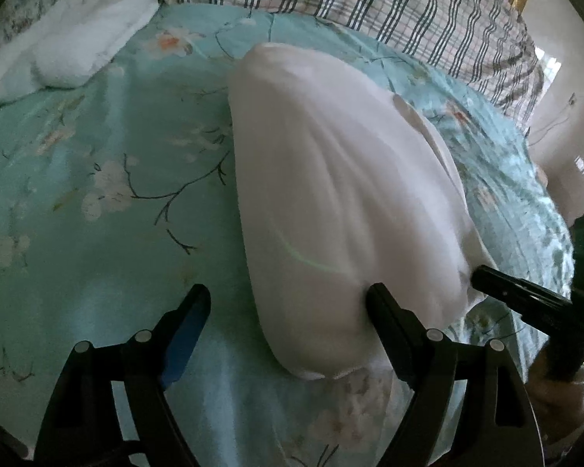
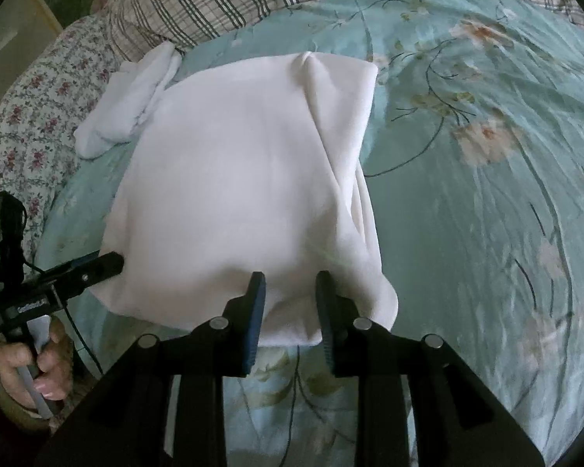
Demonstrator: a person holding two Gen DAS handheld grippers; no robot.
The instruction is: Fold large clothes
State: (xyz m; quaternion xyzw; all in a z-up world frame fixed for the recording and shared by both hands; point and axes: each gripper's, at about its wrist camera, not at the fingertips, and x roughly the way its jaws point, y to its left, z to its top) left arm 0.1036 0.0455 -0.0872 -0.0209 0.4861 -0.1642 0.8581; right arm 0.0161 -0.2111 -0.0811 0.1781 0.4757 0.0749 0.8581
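A folded white garment (image 1: 331,179) lies on the teal flowered bedspread (image 1: 97,194); it also shows in the right wrist view (image 2: 237,179). My left gripper (image 1: 288,303) is open at the garment's near left edge, its right finger touching the cloth; it also shows in the right wrist view (image 2: 97,266). My right gripper (image 2: 291,284) is open at a narrow gap over the garment's near edge, with cloth between the fingers. Its tip shows in the left wrist view (image 1: 482,278) against the garment's right corner.
A second folded white cloth (image 1: 70,46) lies at the far left of the bed, also in the right wrist view (image 2: 132,105). Plaid pillows (image 1: 370,0) line the head of the bed. A flowered sheet (image 2: 31,124) borders the left side.
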